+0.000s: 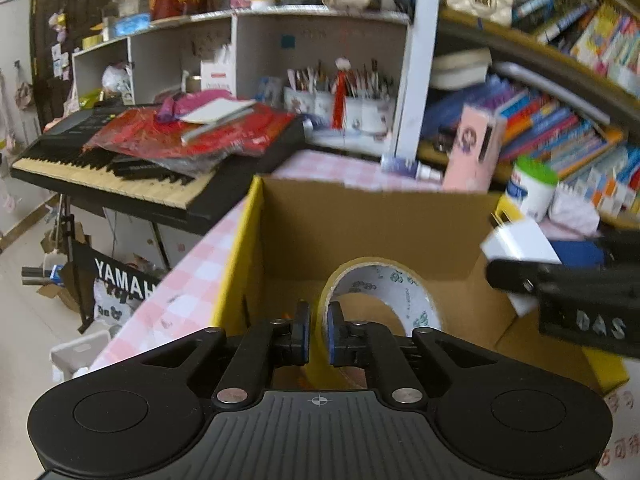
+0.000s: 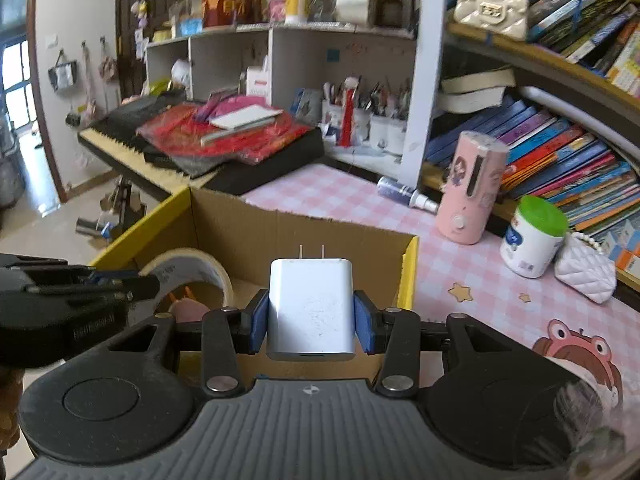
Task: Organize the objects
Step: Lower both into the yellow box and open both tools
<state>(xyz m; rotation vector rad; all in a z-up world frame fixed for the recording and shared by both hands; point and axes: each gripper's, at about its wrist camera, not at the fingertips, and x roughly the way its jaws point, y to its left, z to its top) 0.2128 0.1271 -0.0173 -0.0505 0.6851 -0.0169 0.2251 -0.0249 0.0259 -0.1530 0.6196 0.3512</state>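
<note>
Tape roll (image 1: 380, 296) sits pinched between left gripper (image 1: 318, 332) jaws above cardboard box (image 1: 360, 220); right gripper (image 2: 312, 326) jaws clamp white charger (image 2: 311, 308).

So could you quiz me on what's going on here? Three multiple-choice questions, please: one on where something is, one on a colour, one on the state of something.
1. Where is the roll of tape?
A. On the keyboard
B. Over the open cardboard box, in the left tool
C. On the bookshelf

2. What colour is the lid of the white tub on the pink checked tablecloth?
A. Green
B. Red
C. Black

3. What is the right tool doing?
A. Hanging open and empty
B. Shut on a pen
C. Shut on a white plug adapter

Answers:
1. B: the blue pads pinch the roll's wall, with the box interior behind it.
2. A: the right wrist view shows a bright green cap.
3. C: both pads press the adapter's sides, its prongs pointing away.
</note>
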